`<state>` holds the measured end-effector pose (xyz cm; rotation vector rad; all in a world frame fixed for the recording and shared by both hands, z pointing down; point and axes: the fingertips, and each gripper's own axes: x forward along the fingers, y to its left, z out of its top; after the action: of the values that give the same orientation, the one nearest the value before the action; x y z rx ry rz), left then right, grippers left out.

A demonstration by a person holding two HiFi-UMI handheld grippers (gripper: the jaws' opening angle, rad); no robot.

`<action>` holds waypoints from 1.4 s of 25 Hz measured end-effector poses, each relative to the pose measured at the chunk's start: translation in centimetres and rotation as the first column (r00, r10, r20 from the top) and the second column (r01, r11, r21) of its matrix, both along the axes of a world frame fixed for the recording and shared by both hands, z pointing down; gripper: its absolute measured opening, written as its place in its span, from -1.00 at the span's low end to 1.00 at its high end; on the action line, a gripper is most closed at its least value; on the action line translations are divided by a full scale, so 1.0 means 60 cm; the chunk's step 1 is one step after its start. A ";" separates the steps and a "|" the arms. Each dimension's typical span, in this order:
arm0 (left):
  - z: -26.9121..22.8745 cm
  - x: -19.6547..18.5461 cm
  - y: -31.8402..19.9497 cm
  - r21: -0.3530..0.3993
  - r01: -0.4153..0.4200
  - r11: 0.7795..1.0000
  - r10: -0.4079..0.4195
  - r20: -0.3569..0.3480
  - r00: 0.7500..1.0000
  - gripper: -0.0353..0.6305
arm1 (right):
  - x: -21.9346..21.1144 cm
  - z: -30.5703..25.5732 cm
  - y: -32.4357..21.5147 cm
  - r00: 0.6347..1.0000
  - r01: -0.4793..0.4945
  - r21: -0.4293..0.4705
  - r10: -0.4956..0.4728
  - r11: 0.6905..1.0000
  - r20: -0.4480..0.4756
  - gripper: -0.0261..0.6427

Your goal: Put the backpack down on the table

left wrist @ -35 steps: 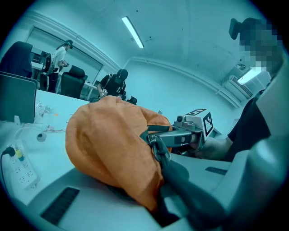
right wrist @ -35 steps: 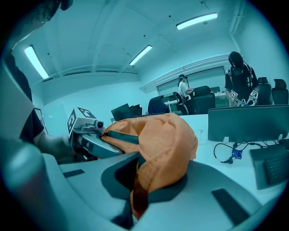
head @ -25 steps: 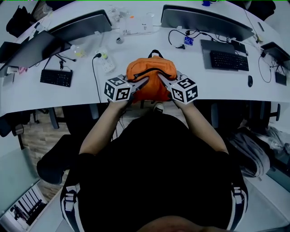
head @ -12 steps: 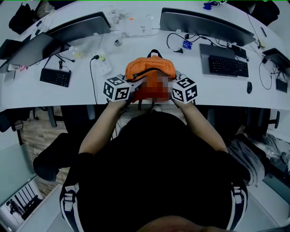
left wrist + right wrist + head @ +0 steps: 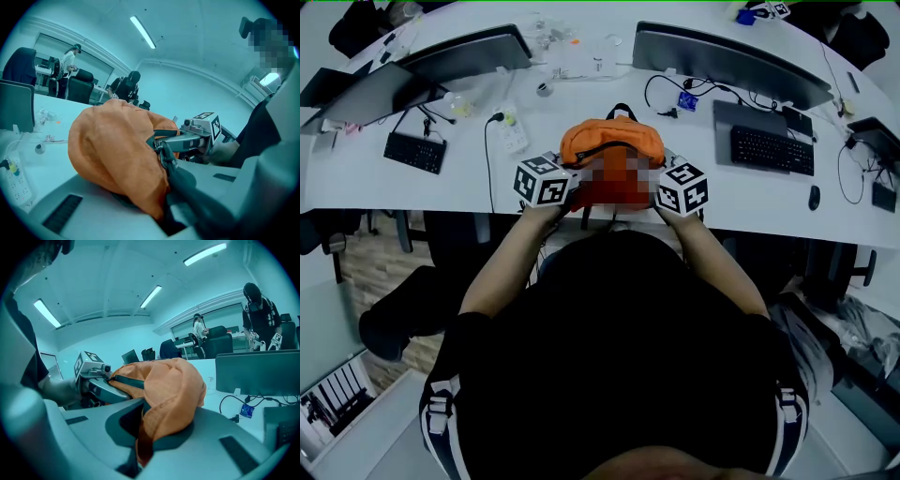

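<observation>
Mostly, backpack (image 5: 609,142) fabric swallows left gripper (image 5: 164,206) and right gripper (image 5: 138,448) tips.

Materials and surface finishes.
The backpack (image 5: 611,141) is matt orange cloth, softly creased; the table (image 5: 441,192) top is smooth and white; the left gripper (image 5: 164,201) and right gripper (image 5: 140,432) look smooth, matt grey plastic.

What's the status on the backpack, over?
Both shut on the backpack: left gripper, right gripper. It is at near edge of table, touchdown unclear. Nearby power strip apart from it.
</observation>
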<state>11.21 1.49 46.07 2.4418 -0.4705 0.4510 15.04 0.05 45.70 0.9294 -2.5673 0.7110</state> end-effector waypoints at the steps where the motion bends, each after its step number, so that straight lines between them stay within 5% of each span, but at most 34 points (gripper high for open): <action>1: 0.000 0.003 -0.001 0.000 0.002 1.000 -0.002 0.002 1.000 -0.80 | 0.003 0.000 -0.001 1.000 0.005 0.001 -0.005 1.000 0.001 -0.84; 35: 0.001 -0.007 -0.013 -0.014 0.031 0.999 -0.031 0.003 1.000 -0.80 | -0.010 0.003 -0.017 0.999 0.047 0.000 -0.047 0.999 0.010 -0.84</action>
<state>10.76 0.74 46.12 2.4173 -0.5040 0.4435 14.46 -0.96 45.87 0.8642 -2.5890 0.7048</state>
